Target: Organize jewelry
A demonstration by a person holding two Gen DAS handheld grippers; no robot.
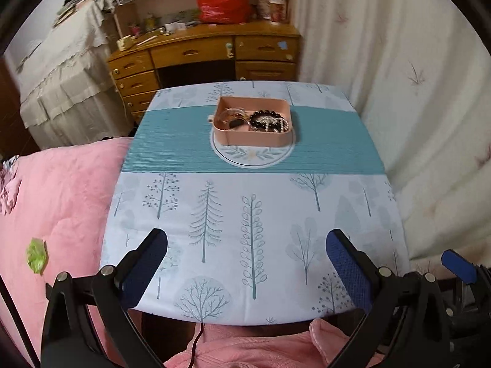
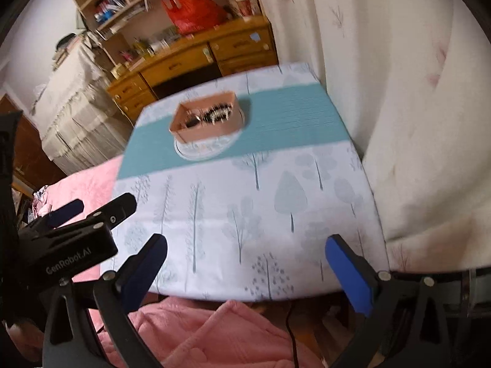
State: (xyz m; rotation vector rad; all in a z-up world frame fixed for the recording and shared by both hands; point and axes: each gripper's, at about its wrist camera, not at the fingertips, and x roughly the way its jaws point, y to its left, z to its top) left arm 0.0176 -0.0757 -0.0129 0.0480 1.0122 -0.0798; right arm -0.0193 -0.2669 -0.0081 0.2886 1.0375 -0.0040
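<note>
A pink rectangular tray [image 1: 254, 139] stands on the teal band of the table, over a round white plate [image 1: 254, 156]. Inside it lie a dark beaded bracelet [image 1: 270, 121], a sparkling hair clip and thin chains [image 1: 231, 116]. The tray also shows in the right wrist view [image 2: 211, 130], blurred. My left gripper [image 1: 245, 254] is open and empty, at the table's near edge, well short of the tray. My right gripper [image 2: 245, 260] is open and empty, also at the near edge. The left gripper shows at the left of the right wrist view [image 2: 89, 211].
The table has a tree-print cloth [image 1: 233, 214]. A pink quilted bed [image 1: 58, 202] lies to the left. A pale curtain [image 1: 414, 92] hangs on the right. A wooden desk [image 1: 202, 55] with a red bag stands behind the table.
</note>
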